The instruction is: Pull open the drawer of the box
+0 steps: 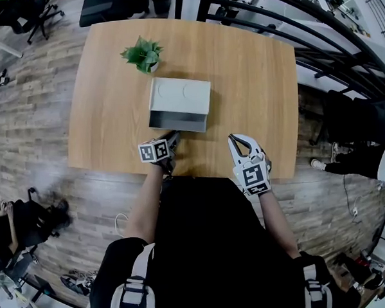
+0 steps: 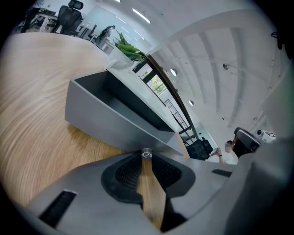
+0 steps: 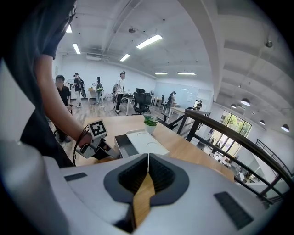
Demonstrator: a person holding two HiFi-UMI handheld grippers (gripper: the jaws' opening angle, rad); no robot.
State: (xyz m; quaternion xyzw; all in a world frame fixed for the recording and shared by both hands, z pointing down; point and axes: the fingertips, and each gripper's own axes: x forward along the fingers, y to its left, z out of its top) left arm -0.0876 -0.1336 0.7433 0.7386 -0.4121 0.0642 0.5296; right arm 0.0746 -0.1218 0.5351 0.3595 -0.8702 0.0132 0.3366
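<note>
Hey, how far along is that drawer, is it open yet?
Mostly done: the grey drawer stands out from the white box, its inside showing. The left tool grips its knob. The right tool is shut, idle. Remaining: perhaps a last pull, then release.

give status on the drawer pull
Left gripper shut on small clear knob of grey drawer. Drawer out of white box. Right gripper shut, empty, over wooden table. Nothing blocking.
</note>
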